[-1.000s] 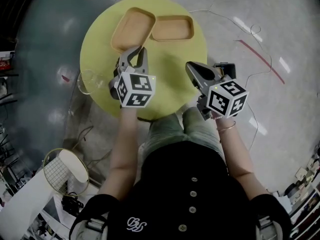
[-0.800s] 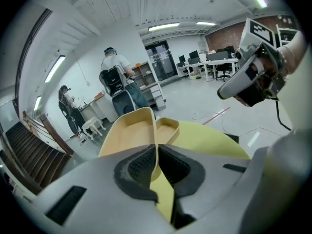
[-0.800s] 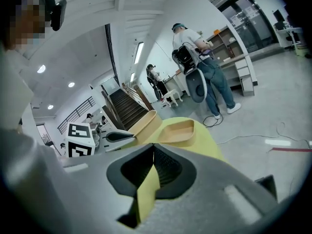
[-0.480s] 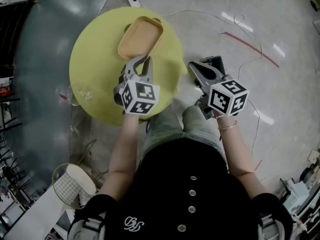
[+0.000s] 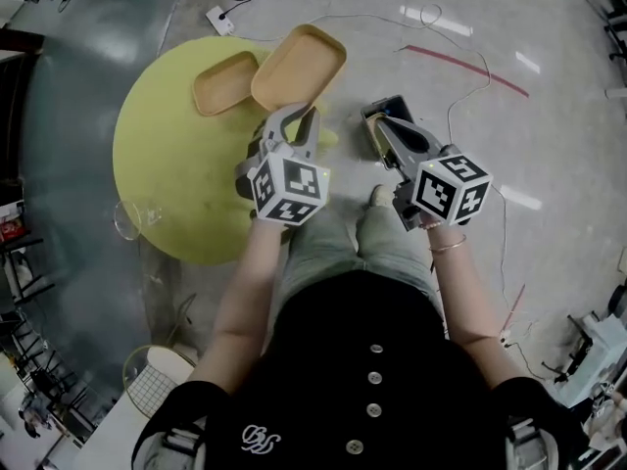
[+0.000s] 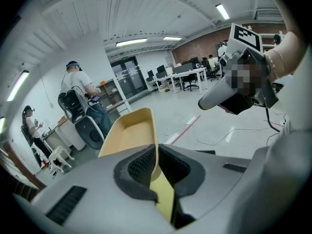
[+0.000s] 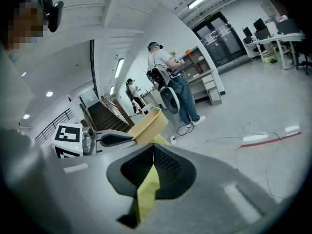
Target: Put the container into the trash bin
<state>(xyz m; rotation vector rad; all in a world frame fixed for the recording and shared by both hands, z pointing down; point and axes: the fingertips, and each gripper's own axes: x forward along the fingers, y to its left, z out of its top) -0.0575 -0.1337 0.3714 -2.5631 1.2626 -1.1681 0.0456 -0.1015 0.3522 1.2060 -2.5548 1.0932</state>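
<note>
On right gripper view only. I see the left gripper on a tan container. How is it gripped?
Observer: The left gripper has its fingers shut on the container at one end wall, with a finger on each side of the rim.
Operator: Is that the only one?
Observer: No. In the head view a second container lies on the yellow table, just left of the held one.
Operator: Where's the bin?
Observer: A wire bin stands on the floor behind the person's left side, well apart from the table.
</note>
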